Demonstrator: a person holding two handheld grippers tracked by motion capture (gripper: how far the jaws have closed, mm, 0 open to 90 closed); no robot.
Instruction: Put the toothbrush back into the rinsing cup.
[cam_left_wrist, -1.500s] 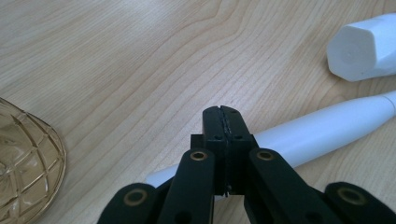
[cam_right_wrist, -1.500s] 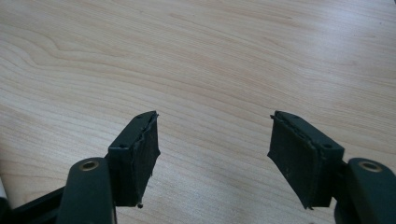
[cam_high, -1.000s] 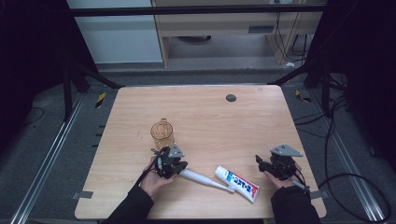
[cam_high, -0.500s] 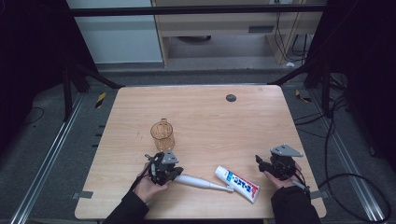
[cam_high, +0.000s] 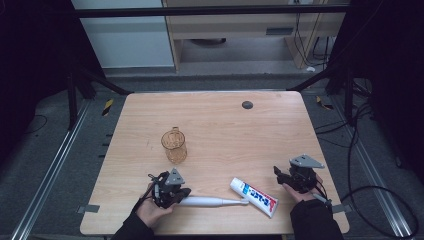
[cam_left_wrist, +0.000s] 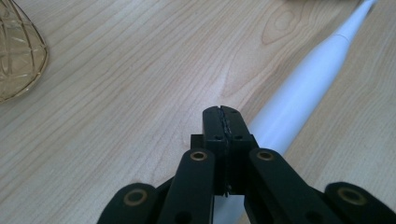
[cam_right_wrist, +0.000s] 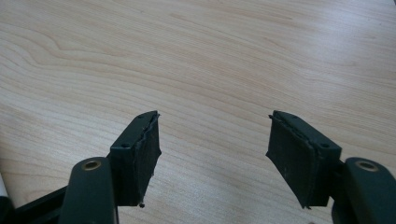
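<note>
**Toothbrush and toothpaste lying at the near edge of the table**

While the left gripper (cam_left_wrist: 222, 122) is resting low over the wooden table (cam_high: 210, 125) with its two black jaws pressed flat together and nothing between them, a white toothbrush (cam_left_wrist: 299, 100) is lying on the wood just beside those closed jaws, on their right in the left gripper view, and whether it is touching them cannot be told. In the high view the left gripper (cam_high: 172, 192) is sitting at the thick end of the toothbrush (cam_high: 212, 201), whose thin end is pointing toward a toothpaste tube (cam_high: 254, 196). That tube is lying flat, slanted, near the front edge, white with a blue and red label; the writing on it is too small to read.

Behind the left gripper an amber glass cup (cam_high: 174, 146) is standing upright, its ribbed wall also showing at the upper left of the left gripper view (cam_left_wrist: 18, 51). Nothing can be made out inside it.

To the right of the tube and apart from it, the right gripper (cam_high: 286, 176) is being held in the person's hand. In its own view the right gripper (cam_right_wrist: 212, 154) is standing with jaws spread wide over bare wood, gripping nothing. A small dark round disc (cam_high: 247, 105) is lying near the far edge of the table.
</note>
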